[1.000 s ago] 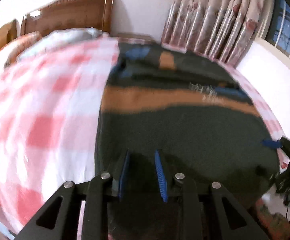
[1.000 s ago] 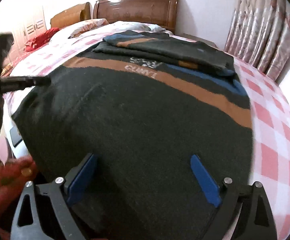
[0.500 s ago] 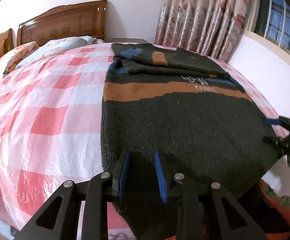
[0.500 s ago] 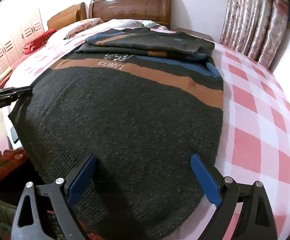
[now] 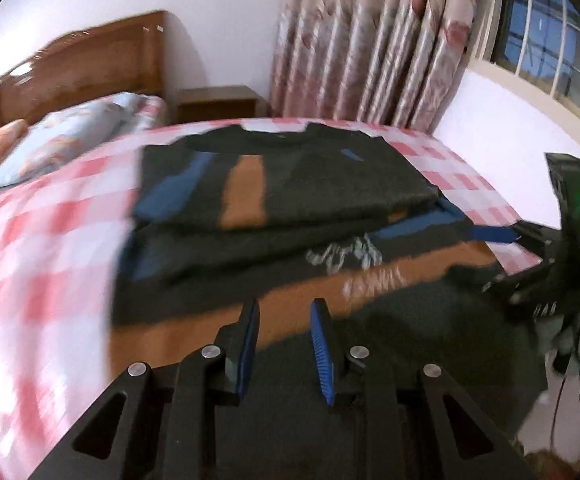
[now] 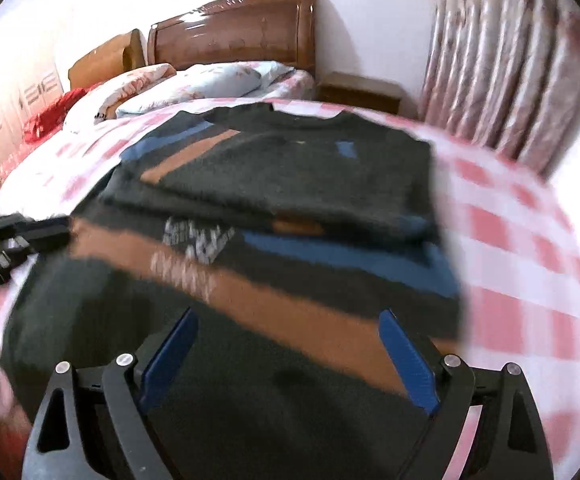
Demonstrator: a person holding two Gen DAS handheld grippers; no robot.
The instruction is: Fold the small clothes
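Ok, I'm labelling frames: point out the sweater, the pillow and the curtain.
sweater [image 6: 290, 168]: right wrist view, on the folded dark upper layer.
pillow [image 6: 210, 82]: right wrist view, on its pale middle.
curtain [image 5: 369, 40]: left wrist view, on a floral pleat.

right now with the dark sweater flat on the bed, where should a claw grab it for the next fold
Probably the near hem corners of the dark sweater, one claw each, coming from the foot of the bed. The upper part already lies folded toward the collar, so the loose bottom edge is what's left to lift. The right claw stands wide over that edge; the left claw looks narrower.
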